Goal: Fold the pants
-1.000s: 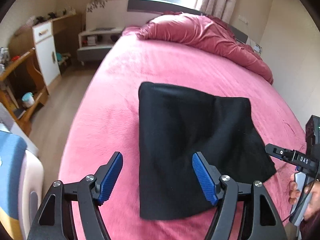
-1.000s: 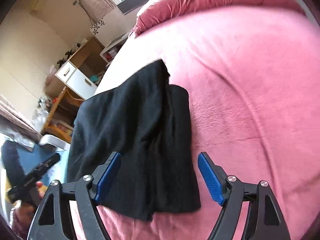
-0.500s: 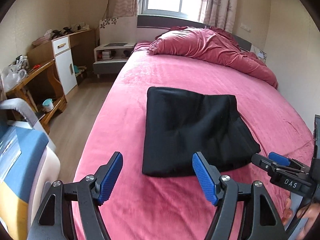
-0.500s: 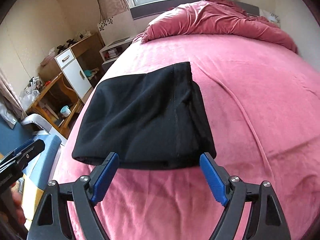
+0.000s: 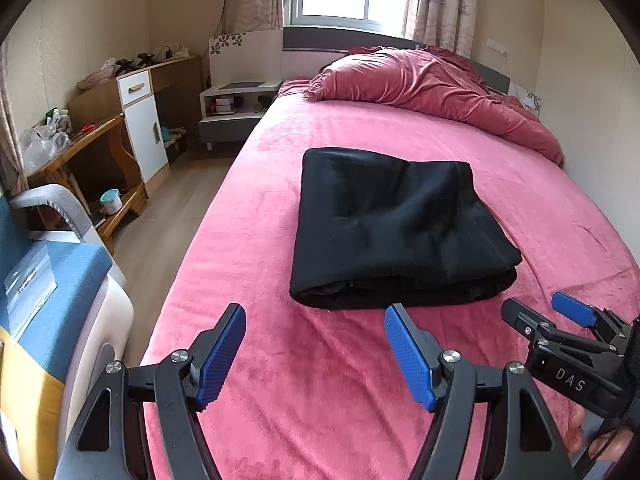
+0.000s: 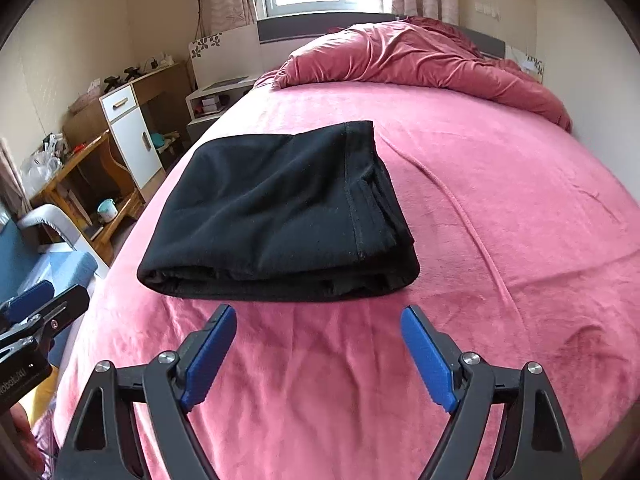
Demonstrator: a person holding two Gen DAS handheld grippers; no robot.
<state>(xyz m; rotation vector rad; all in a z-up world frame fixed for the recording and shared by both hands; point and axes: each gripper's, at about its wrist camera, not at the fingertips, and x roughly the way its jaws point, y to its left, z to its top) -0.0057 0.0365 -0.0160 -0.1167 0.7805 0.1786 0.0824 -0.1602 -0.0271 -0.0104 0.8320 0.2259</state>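
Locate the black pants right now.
Black pants lie folded mid-bed on the pink blanket, just beyond both open tongs, below the rumpled duvet.

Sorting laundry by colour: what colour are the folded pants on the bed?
Black pants, clearest in the right wrist view.

Bare pink bedspread under my fingers, open room on the near side. Ahead, folded black pants lie in the way, a low stack. Beyond them clear blanket up to the bunched red duvet. My right gripper crowds the right flank; floor drops off left.
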